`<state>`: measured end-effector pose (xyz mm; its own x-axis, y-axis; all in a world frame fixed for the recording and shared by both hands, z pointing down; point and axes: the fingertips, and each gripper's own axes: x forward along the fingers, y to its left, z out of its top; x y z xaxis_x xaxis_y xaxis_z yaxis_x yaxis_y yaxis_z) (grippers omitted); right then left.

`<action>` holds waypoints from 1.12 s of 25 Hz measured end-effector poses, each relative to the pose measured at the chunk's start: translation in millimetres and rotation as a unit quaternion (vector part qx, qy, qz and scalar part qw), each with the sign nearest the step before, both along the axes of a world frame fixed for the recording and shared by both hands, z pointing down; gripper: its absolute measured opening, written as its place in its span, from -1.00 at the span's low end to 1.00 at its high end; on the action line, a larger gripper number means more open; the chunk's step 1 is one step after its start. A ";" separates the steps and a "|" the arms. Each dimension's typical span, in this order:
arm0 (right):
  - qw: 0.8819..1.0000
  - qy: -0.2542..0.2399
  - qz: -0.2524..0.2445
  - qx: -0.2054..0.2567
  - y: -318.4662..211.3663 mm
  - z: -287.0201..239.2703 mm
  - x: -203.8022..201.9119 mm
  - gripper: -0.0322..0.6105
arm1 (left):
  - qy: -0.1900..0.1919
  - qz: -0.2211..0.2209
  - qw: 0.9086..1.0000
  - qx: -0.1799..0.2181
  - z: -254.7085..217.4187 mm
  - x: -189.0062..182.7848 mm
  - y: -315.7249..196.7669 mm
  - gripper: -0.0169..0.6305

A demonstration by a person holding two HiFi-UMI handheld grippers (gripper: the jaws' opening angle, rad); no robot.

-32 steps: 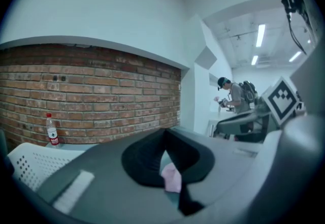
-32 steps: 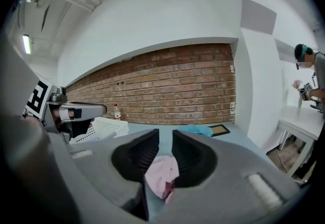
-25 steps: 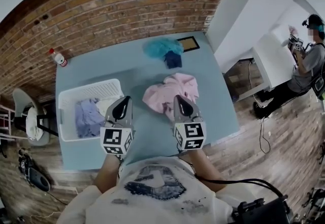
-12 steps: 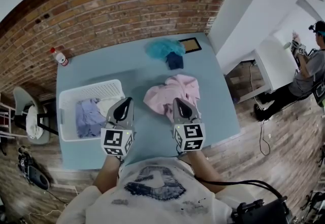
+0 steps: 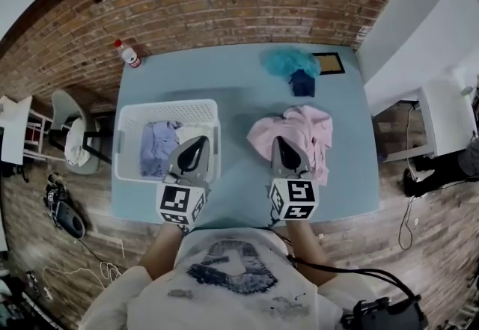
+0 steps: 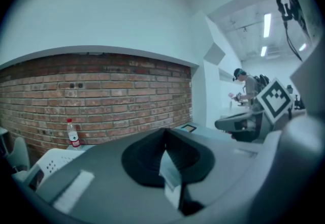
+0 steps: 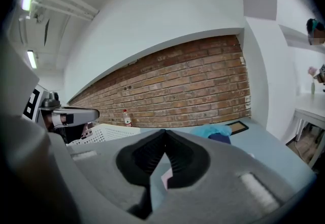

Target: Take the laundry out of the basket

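Laundry (image 5: 156, 155) lies heaped inside the basket (image 5: 168, 105). The left tongs (image 5: 197, 141), over its right side, and the right tongs (image 5: 281, 141), further right, are both closed and empty. Advisable next: spread the left pair, dip in, pinch a thick fold.

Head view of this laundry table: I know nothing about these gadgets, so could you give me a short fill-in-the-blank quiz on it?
1. The white basket stands on the ____ half of the table in the head view.
2. The garment nearest the right tongs is ____ in colour.
3. The left tongs and the right tongs are both ____, with nothing between them.
4. The bottle stands before a ____ wall.
Missing words: left; pink; shut; brick.
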<state>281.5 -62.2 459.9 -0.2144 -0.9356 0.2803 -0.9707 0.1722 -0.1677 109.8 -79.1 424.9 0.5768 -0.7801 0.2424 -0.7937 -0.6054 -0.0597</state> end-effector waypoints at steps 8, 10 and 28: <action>0.999 0.005 -0.037 -0.001 -14.1 1.8 -87.5 -0.90 | 0.002 -0.041 0.999 -0.006 7.3 -93.6 -9.7 -0.97; 0.999 0.011 -0.034 -0.006 -16.5 3.5 -108.0 -0.90 | 0.009 -0.041 0.999 -0.007 9.4 -115.6 -13.9 -0.97; 0.998 0.058 -0.014 -0.030 -27.5 2.9 -235.5 -0.90 | 0.040 -0.020 0.999 -0.021 24.9 -253.1 -42.2 -0.97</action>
<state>46.1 -89.7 462.9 -0.2024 -0.9106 0.3604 -0.9793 0.1919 -0.0649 -143.3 -121.3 449.8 0.5648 -0.7925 0.2302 -0.8181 -0.5742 0.0302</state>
